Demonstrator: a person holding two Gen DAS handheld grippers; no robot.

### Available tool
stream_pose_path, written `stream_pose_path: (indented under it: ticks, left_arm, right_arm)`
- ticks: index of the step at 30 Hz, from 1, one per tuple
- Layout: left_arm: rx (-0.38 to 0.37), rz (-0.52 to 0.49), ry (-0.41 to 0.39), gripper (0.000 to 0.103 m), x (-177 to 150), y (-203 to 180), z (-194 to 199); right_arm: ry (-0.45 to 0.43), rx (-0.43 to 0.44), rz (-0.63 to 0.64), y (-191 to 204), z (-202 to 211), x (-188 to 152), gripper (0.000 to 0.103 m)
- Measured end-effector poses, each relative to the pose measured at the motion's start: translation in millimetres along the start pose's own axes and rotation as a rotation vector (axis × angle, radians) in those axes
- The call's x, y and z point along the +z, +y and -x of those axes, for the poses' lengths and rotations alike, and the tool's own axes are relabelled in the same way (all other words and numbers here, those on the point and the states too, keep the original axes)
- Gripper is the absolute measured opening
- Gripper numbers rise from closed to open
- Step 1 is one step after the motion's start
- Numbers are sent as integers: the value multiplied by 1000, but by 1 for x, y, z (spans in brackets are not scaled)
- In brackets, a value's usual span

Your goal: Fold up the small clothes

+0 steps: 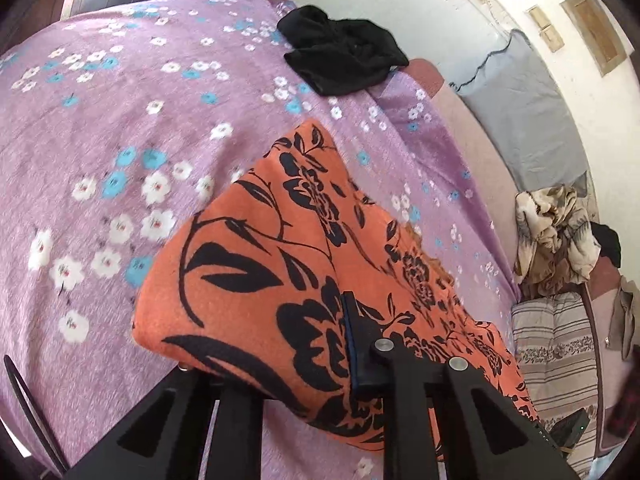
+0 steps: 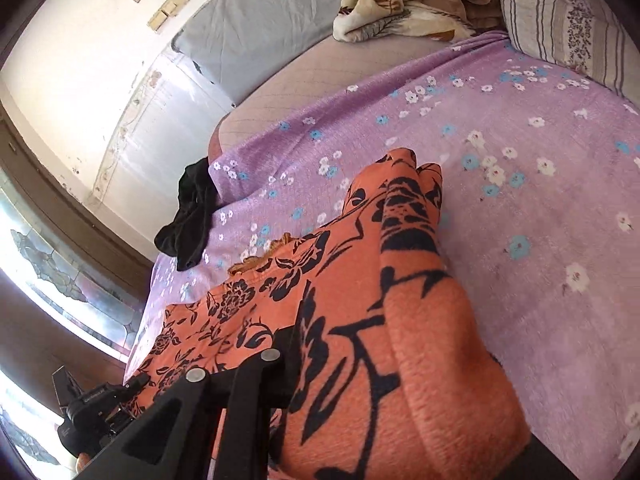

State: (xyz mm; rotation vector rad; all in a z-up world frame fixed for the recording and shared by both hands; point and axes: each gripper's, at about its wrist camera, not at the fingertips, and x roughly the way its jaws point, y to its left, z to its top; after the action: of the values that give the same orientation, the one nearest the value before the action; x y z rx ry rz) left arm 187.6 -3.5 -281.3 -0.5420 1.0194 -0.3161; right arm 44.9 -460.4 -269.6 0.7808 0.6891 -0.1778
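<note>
An orange garment with a black flower print [image 1: 256, 280] is lifted off the purple flowered bedspread [image 1: 100, 128] and hangs in folds between both grippers. My left gripper [image 1: 336, 340] is shut on one end of it; one finger [image 1: 354, 344] shows, while cloth covers the other. In the right wrist view the same orange garment [image 2: 400, 320] drapes over my right gripper [image 2: 308, 364], which is shut on it. Only that gripper's left finger [image 2: 288, 356] shows. A crumpled black garment [image 1: 340, 56] [image 2: 188, 216] lies apart at the bed's far edge.
A grey pillow [image 1: 520, 112] [image 2: 260, 32] leans on the wall. A beige patterned blanket [image 1: 552, 232] [image 2: 400, 0] and a striped pillow [image 1: 552, 344] [image 2: 560, 20] lie at the head of the bed. The bedspread [image 2: 540, 220] lies flat around the garment. A black camera device [image 2: 96, 412] shows low left.
</note>
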Motion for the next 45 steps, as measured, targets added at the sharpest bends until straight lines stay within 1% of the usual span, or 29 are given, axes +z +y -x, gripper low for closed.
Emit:
stream_pose_path:
  ticks: [2, 3, 4, 5, 7, 8, 9, 10, 12, 13, 14, 16, 17, 18, 20, 21, 22, 24, 28, 29, 31, 32, 33, 36, 39, 40, 41, 43, 45]
  left_arm:
    - [65, -19, 53, 21, -9, 6, -10]
    - [89, -18, 73, 27, -11, 11, -16]
    - [92, -3, 85, 31, -12, 17, -18]
    - [74, 21, 88, 36, -11, 23, -18]
    - [38, 72, 84, 38, -4, 33, -14]
    - [39, 87, 70, 42, -1, 37, -12]
    - [40, 101, 58, 43, 1, 39, -11]
    - [37, 118, 54, 43, 2, 42, -12]
    - [38, 136, 40, 43, 1, 43, -12]
    - [46, 132, 33, 42, 0, 41, -11]
    - [54, 125, 30, 41, 0, 39, -12]
    - [59, 121, 26, 41, 0, 33, -16]
    - [58, 126, 23, 35, 0, 32, -17]
    - [54, 126, 23, 25, 0, 30, -18]
    - [59, 105, 10, 21, 0, 26, -17]
    - [67, 88, 1, 21, 0, 23, -17]
    - [72, 74, -4, 21, -1, 21, -17]
    - [77, 54, -9, 21, -1, 18, -18]
    - [63, 55, -11, 23, 0, 22, -19]
    - [63, 46, -12, 23, 0, 21, -20]
    - [65, 19, -27, 20, 0, 18, -18]
    - [63, 4, -36, 17, 1, 16, -17]
    - [60, -12, -47, 16, 1, 12, -16]
    - [47, -68, -84, 15, 1, 0, -9]
    - [36, -142, -124, 14, 0, -14, -2]
    - [34, -173, -142, 14, -1, -20, 2]
    - [32, -207, -158, 14, -3, -26, 5]
    - [22, -276, -186, 14, -7, -39, 10]
    - [-5, -337, -196, 14, -13, -55, 13]
  right_arm:
    - [110, -37, -24, -15, -3, -16, 16]
    - [163, -55, -58, -23, -5, -23, 19]
    - [193, -64, -104, -32, -5, -27, 20]
    - [199, -44, -153, -41, -1, -27, 22]
    - [169, -12, -219, -54, 12, -20, 27]
    - [144, -17, -237, -58, 22, -16, 32]
    - [119, -24, -249, -62, 31, -13, 34]
    - [89, -52, -254, -66, 42, -11, 36]
    - [-11, -192, -247, -68, 65, -6, 57]
    - [-75, -262, -235, -68, 78, -4, 58]
    - [-115, -282, -206, -64, 86, -1, 58]
    - [-105, -236, -120, -45, 84, 5, 56]
    - [-85, -208, -60, -27, 77, 6, 48]
    - [-59, -189, 12, -8, 67, 4, 33]
    - [10, -161, 153, 35, 37, -4, 24]
    - [50, -141, 201, 53, 19, -11, 20]
    - [96, -127, 234, 69, 2, -15, 19]
    - [168, -105, 251, 90, -31, -23, 19]
    - [258, -92, 253, 114, -81, -33, 19]
    - [281, -97, 253, 115, -93, -36, 19]
    - [360, -157, 237, 110, -121, -43, 19]
    - [380, -152, 206, 102, -130, -46, 19]
    - [360, -129, 197, 99, -130, -47, 18]
    - [392, -85, 186, 93, -123, -42, 17]
    - [405, -4, 142, 80, -105, -31, 16]
    - [392, 19, 129, 73, -96, -27, 17]
    - [372, 41, 123, 66, -85, -23, 21]
    - [341, 66, 113, 48, -65, -15, 21]
    - [314, 73, 88, 30, -48, -5, 21]
